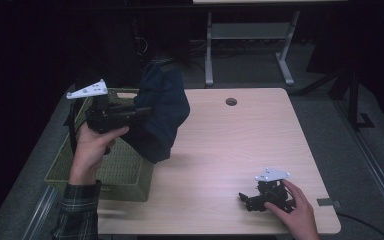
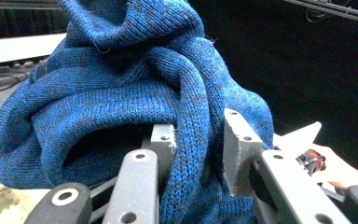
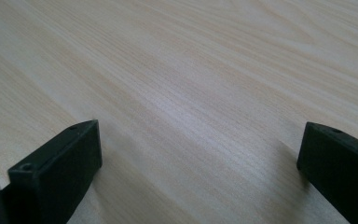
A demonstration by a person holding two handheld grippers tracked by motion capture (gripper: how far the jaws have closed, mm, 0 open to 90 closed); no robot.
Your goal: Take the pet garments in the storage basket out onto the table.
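— Left side?
— My left tongs (image 1: pixel 142 111), upper left of the high view, pinch a fold of the blue knit sweater (image 1: pixel 161 112). It hangs bunched in the air, above the near edge of the green basket (image 1: pixel 107 172) and the bench (image 1: pixel 240 150). Whether its lowest fold brushes the bench, I cannot tell; dim there.
— Right?
— My right tongs (image 1: pixel 244 198) rest low at the lower right of the bench, jaws spread wide over bare wood, holding nothing.
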